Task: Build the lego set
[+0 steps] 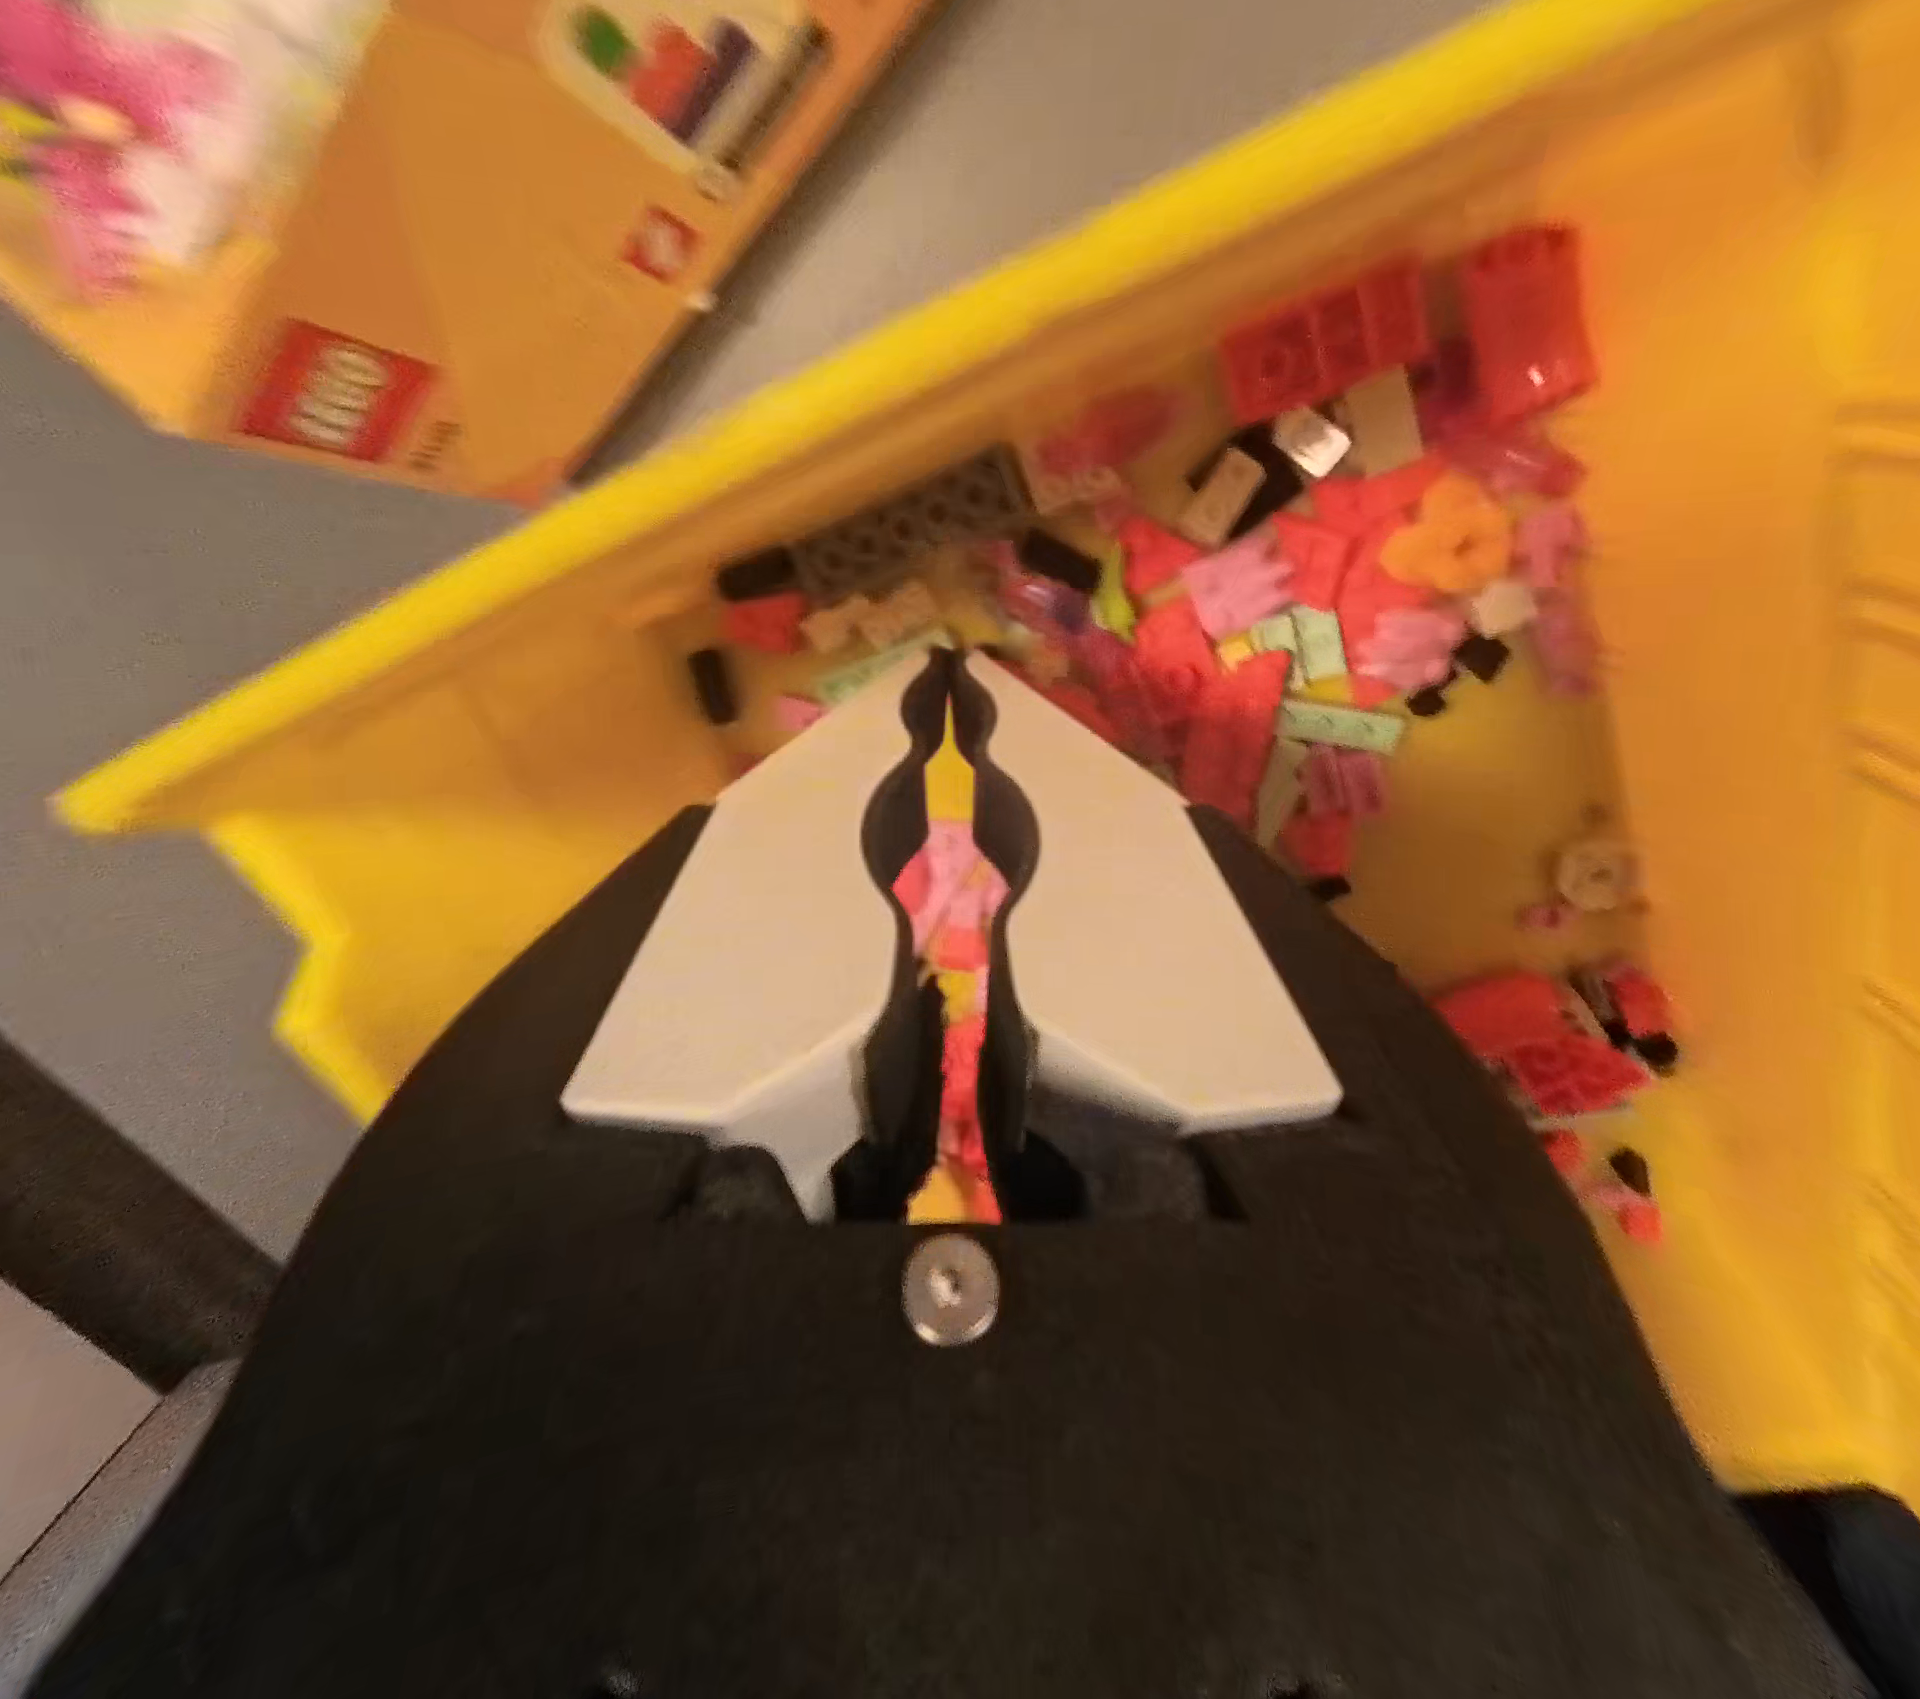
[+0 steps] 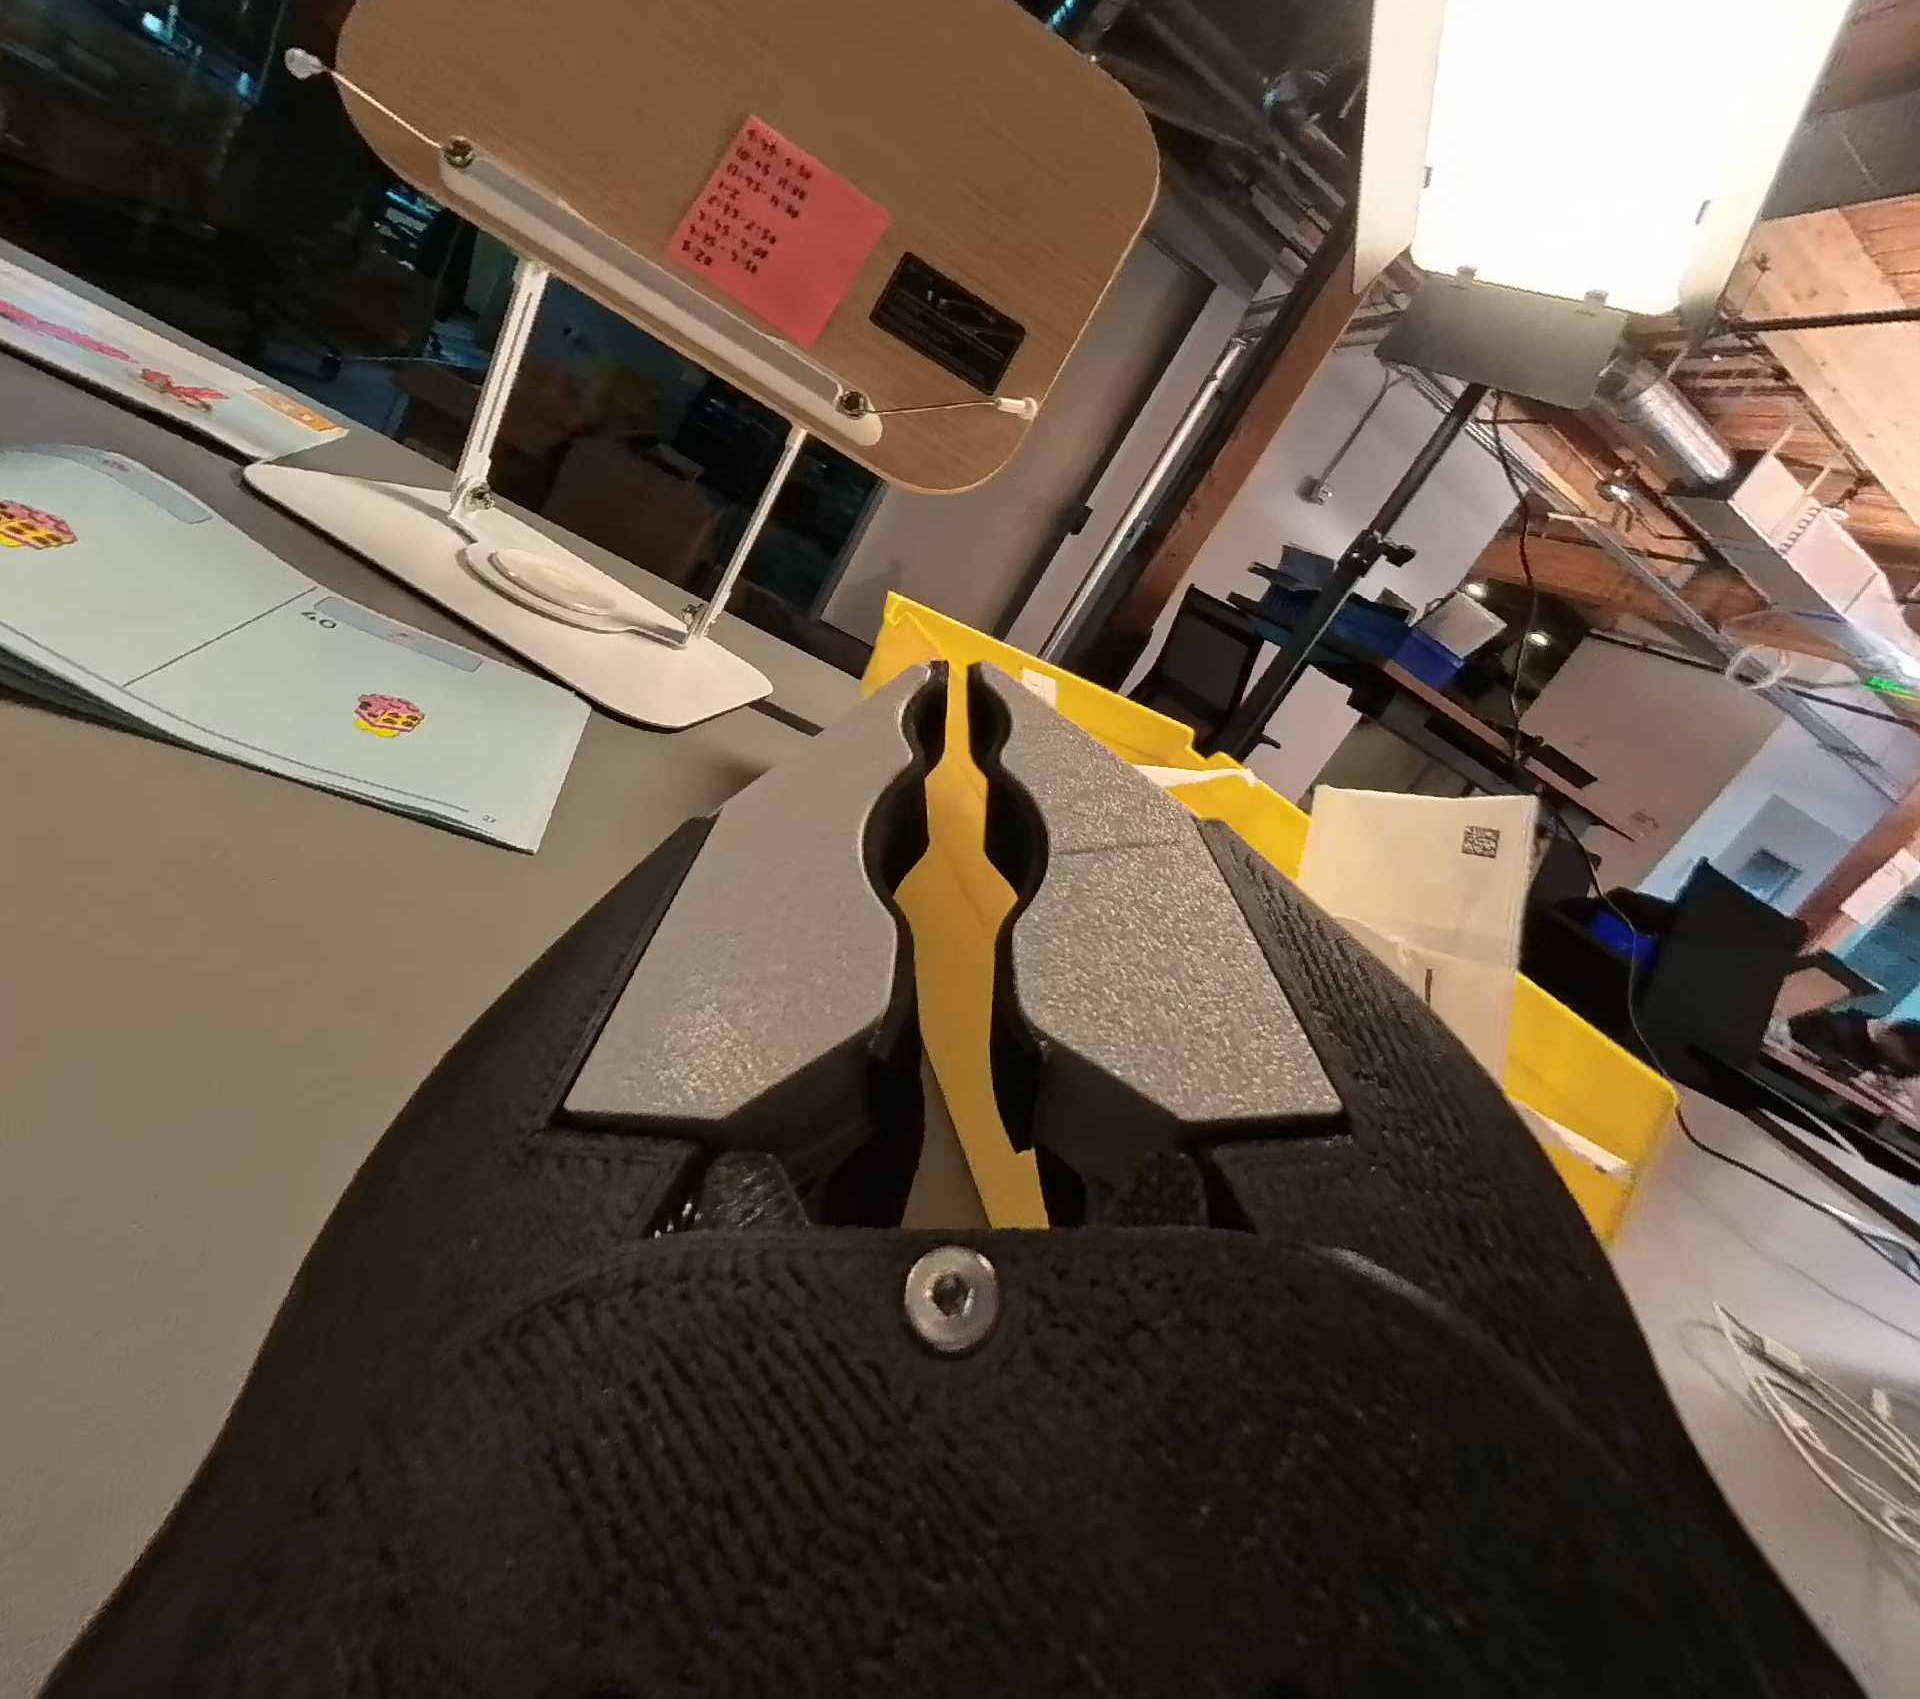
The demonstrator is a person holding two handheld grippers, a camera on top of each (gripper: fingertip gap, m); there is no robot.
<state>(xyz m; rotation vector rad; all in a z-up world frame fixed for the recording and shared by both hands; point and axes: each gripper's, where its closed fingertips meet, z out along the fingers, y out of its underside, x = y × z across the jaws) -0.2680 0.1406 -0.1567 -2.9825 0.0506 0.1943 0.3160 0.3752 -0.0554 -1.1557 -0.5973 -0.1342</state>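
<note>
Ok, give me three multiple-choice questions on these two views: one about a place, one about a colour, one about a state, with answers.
1. Where are the left gripper's fingertips?
A. inside the yellow bin over the toy bricks
B. over the booklet
C. by the lamp

2. What colour is the sticky note on the wooden board?
A. green
B. pink
C. blue

3. How does the instruction booklet lie?
A. rolled
B. standing
C. open, flat on the table

A: bricks surround the tips. B: pink square. C: pages spread flat.
</note>
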